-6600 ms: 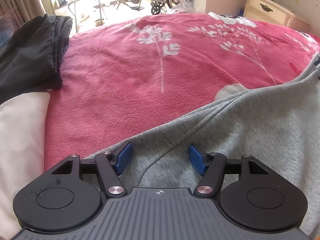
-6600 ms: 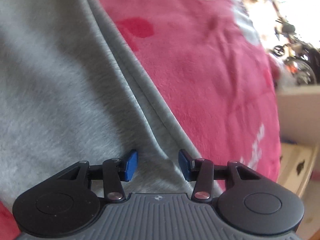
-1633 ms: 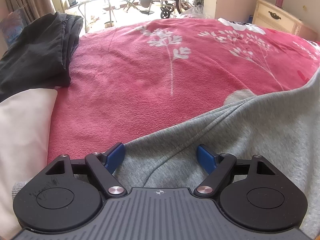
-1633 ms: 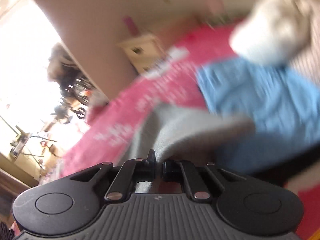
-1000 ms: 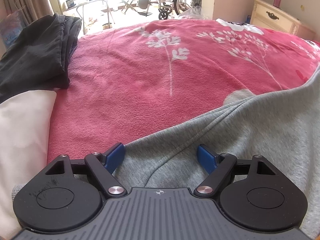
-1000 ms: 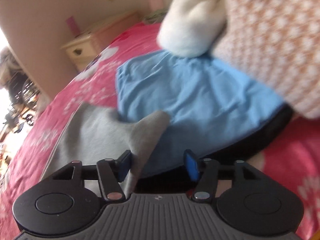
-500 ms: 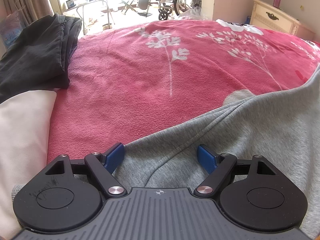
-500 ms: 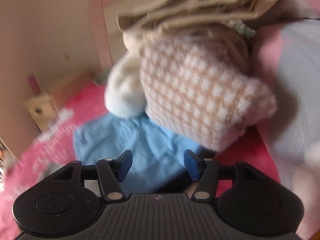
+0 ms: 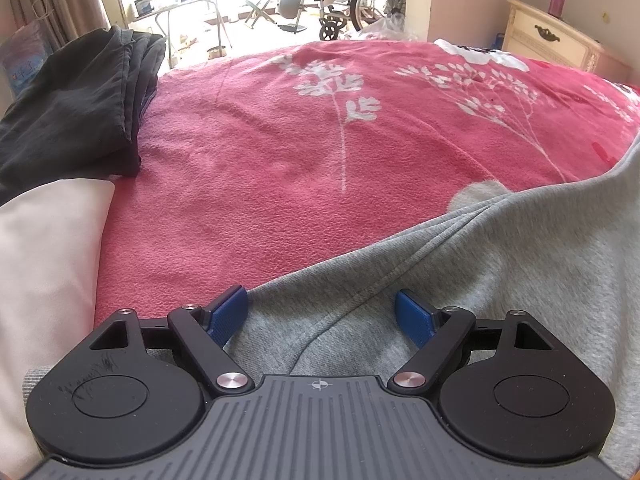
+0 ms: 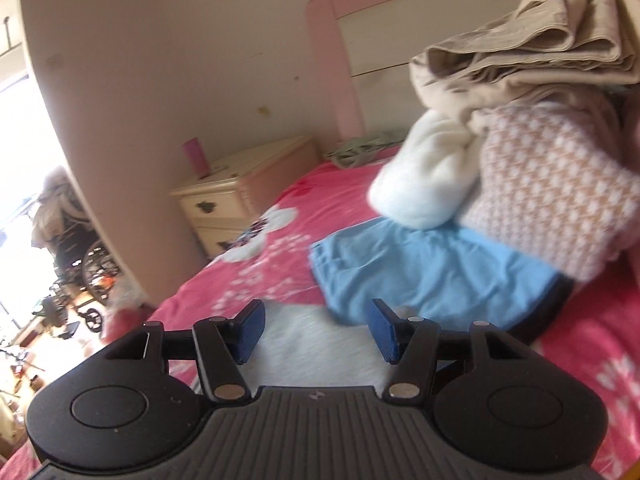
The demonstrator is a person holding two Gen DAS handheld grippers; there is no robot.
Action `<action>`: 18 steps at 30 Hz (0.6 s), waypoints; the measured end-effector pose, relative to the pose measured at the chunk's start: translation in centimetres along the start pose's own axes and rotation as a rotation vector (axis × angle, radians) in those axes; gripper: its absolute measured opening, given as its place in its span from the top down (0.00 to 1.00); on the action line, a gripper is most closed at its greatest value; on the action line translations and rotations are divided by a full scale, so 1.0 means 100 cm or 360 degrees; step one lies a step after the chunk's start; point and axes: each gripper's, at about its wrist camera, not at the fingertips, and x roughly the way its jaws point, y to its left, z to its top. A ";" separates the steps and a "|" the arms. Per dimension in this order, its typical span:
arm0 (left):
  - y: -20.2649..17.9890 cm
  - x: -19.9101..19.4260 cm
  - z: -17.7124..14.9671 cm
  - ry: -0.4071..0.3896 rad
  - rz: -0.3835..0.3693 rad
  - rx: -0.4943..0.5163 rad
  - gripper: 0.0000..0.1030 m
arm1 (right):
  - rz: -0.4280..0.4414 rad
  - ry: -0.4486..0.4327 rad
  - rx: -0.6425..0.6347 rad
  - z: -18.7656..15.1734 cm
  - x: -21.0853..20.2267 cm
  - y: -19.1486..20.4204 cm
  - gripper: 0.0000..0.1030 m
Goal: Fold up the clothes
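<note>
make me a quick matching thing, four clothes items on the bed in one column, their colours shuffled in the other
Items:
1. garment under the left gripper
2. folded pile at far left
3. flat garment ahead of the right gripper
4. folded trousers topping the heap

Colours:
A. beige
B. grey
C. light blue
D. black

Pairs: 1-B, 2-D, 3-C, 4-A
</note>
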 end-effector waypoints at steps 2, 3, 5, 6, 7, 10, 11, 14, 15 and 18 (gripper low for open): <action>0.000 0.000 0.000 -0.0001 0.0002 0.0001 0.18 | 0.0040 0.0018 0.0014 -0.002 -0.005 0.004 0.42; 0.001 0.000 0.000 -0.0002 0.0002 0.0002 0.18 | 0.0062 0.0024 0.0022 -0.003 -0.008 0.005 0.42; 0.001 0.000 0.000 -0.0003 0.0002 0.0003 0.17 | 0.0101 0.0032 0.0029 -0.004 -0.012 0.009 0.42; 0.001 0.000 -0.001 -0.0005 0.0003 0.0003 0.17 | 0.0120 0.0029 0.0023 -0.006 -0.016 0.010 0.42; 0.001 0.000 -0.001 -0.0006 0.0003 0.0004 0.16 | 0.0143 0.0027 0.0012 -0.008 -0.019 0.012 0.42; 0.001 0.000 -0.001 -0.0008 0.0005 0.0004 0.16 | 0.0266 0.0071 -0.0078 -0.015 -0.027 0.020 0.42; 0.001 0.000 -0.001 -0.0008 0.0006 0.0002 0.15 | 0.0326 0.0105 -0.0124 -0.019 -0.028 0.024 0.42; 0.002 0.001 -0.001 -0.0009 0.0008 -0.0007 0.15 | 0.0505 0.0239 -0.0311 -0.040 -0.032 0.040 0.44; 0.001 0.001 -0.001 -0.0010 0.0008 -0.0010 0.14 | 0.0570 0.0298 -0.0399 -0.051 -0.033 0.048 0.46; 0.002 0.001 -0.001 -0.0013 0.0008 -0.0009 0.14 | 0.0793 0.0491 -0.0681 -0.085 -0.038 0.072 0.50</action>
